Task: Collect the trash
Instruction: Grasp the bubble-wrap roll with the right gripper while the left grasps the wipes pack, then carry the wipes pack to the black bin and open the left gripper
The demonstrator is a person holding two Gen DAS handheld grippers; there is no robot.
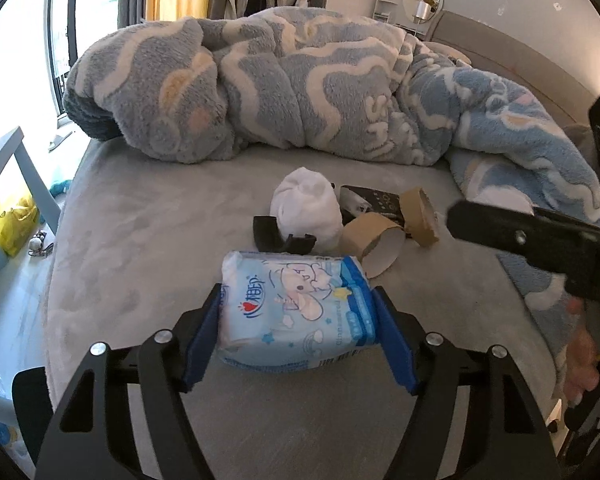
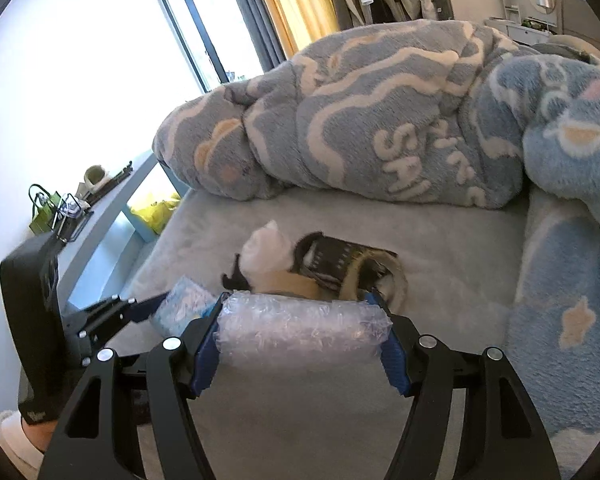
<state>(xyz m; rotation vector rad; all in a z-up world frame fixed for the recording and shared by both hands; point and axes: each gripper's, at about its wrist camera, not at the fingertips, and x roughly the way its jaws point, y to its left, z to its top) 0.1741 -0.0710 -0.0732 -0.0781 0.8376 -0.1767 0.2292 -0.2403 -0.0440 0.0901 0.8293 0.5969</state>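
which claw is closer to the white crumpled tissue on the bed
Left. The left claw, holding the tissue pack, sits just before the white tissue; the right claw is farther back.

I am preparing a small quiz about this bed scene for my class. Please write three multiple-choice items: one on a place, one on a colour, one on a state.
1. Where does the white wad lie?
A. on the blanket
B. on the grey sheet beside the cardboard rings
C. on the floor

2. Which colour are the claw pads?
A. blue
B. red
C. green

3. What is in the right claw?
A. nothing
B. a cardboard ring
C. a roll of bubble wrap

Answers:
1 B: the white wad rests on the sheet, next to the cardboard rings, in front of the blanket.
2 A: the pads pressing the tissue pack in the left claw are blue.
3 C: the right claw is shut on the bubble wrap.
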